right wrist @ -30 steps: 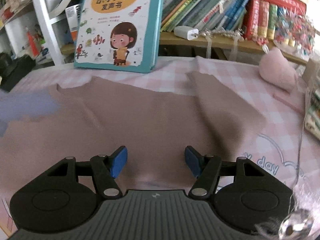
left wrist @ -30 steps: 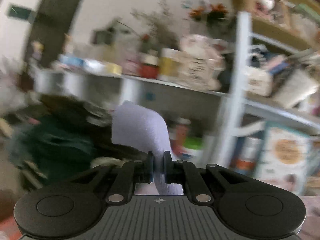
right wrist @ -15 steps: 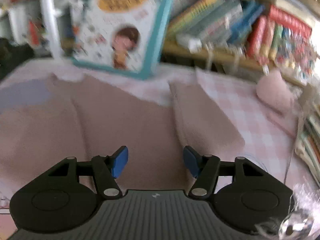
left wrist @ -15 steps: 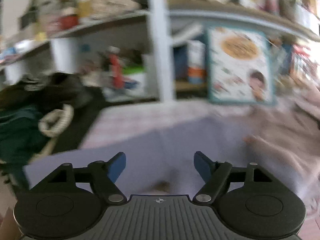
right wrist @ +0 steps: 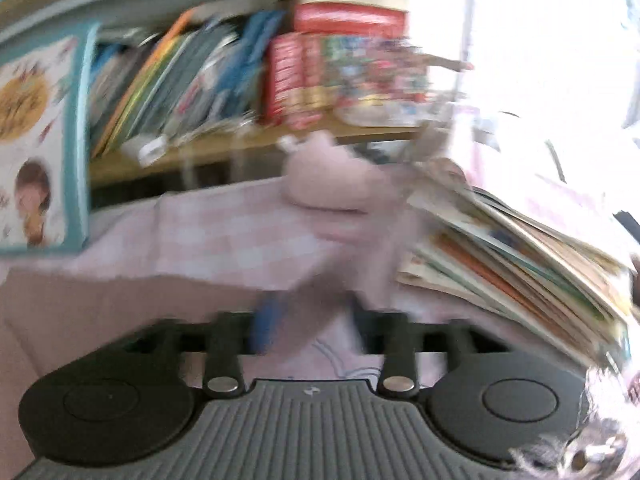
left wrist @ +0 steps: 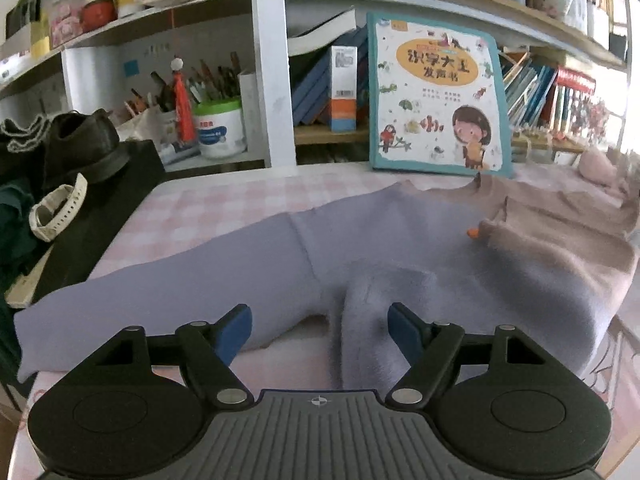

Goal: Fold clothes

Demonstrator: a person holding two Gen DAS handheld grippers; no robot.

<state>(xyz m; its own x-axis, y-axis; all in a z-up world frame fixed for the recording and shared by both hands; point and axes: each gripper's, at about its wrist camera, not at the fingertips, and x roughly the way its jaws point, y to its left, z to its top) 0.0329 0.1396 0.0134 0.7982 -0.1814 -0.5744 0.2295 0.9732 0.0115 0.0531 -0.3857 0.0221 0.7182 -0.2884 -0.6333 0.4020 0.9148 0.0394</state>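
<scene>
Sleeves of the lilac-and-tan sweater (left wrist: 400, 240) sprawl across the pink checked tablecloth (left wrist: 208, 208), likely spread flat for folding. Left gripper (left wrist: 319, 326) hovers low over the hem, jaws wide, holding nothing. Right gripper (right wrist: 308, 332) is blurred; tan cloth sits between its fingers, grip uncertain.

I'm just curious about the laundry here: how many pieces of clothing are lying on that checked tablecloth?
2. A lavender garment is spread across the left and middle; a brownish-pink garment overlaps its right side, near the picture book. Folds may hide more.
</scene>
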